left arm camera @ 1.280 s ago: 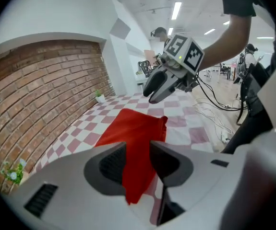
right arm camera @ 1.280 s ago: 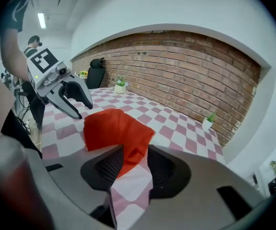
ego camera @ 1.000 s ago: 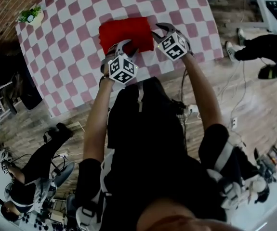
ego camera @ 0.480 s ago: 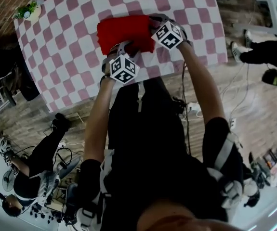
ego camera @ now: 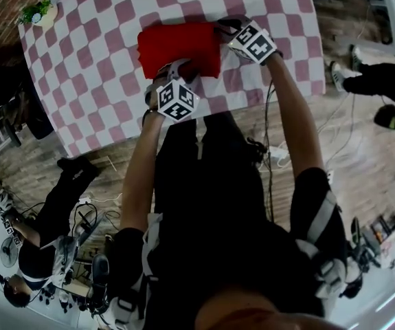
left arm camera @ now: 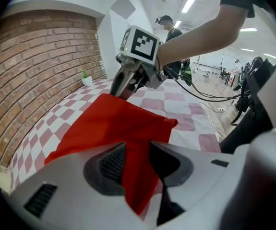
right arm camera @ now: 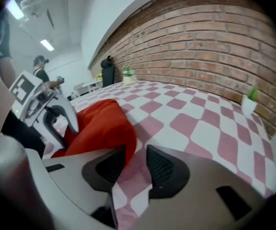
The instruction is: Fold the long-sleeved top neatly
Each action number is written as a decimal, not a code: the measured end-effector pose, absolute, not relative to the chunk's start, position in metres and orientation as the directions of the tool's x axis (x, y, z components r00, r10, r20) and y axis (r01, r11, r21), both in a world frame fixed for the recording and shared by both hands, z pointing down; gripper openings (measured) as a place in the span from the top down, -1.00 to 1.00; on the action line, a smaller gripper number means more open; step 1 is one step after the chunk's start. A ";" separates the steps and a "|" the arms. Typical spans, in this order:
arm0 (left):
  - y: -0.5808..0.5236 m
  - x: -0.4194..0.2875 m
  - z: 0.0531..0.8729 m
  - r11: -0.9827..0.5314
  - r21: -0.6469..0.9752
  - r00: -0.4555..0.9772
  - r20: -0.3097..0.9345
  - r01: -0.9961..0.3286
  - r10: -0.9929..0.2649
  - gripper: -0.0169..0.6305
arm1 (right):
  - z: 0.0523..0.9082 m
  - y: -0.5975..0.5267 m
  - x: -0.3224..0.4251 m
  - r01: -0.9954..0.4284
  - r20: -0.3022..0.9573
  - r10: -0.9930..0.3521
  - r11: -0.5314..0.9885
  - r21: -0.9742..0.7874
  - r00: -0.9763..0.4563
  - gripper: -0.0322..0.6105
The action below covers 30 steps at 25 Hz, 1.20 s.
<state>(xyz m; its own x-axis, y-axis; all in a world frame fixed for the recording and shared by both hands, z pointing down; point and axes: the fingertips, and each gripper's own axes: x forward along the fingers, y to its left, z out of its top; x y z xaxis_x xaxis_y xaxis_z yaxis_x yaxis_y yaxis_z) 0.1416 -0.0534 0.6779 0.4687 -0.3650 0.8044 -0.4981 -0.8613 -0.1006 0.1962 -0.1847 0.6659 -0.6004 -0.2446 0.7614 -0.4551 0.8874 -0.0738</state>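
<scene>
Two hand-held grippers work a red long-sleeved top [ego camera: 180,45], folded into a compact rectangle on the checked table [ego camera: 94,67]. It lies close to the table's near edge, its long axis running along that edge. The left gripper [ego camera: 173,67] is clamped on the top's near edge, with a thick fold of red cloth filling the gap between its jaws. The right gripper [ego camera: 226,26] sits at the top's far right corner. Its jaws have just been closing but remain parted, and only tablecloth shows between them; the red edge lies just beside its left jaw. The garment therefore lies to that gripper's left, and any grasp of the corner would probably need a short shift that way. The left hand is the nearer and already has its hold. A small potted plant [ego camera: 39,16] stands at the table's far left corner, well apart from the work. Other people [ego camera: 42,249] and cables occupy the floor around the table, and nothing stands in the way on the tabletop.
</scene>
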 end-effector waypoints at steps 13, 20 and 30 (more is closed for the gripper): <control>-0.053 0.146 0.678 -0.861 -0.074 0.486 0.799 -0.503 -0.353 0.52 | 0.683 -0.169 0.172 -0.332 0.802 -0.180 0.943 -0.025 -0.570 0.73; -0.053 0.147 0.685 -0.859 -0.063 0.491 0.799 -0.508 -0.348 0.52 | 0.700 -0.191 0.182 -0.432 0.789 -0.163 0.891 -0.139 -0.592 0.75; -0.053 0.147 0.690 -0.857 -0.051 0.508 0.787 -0.513 -0.350 0.52 | 0.706 -0.202 0.193 -0.540 0.796 -0.137 0.800 -0.262 -0.590 0.57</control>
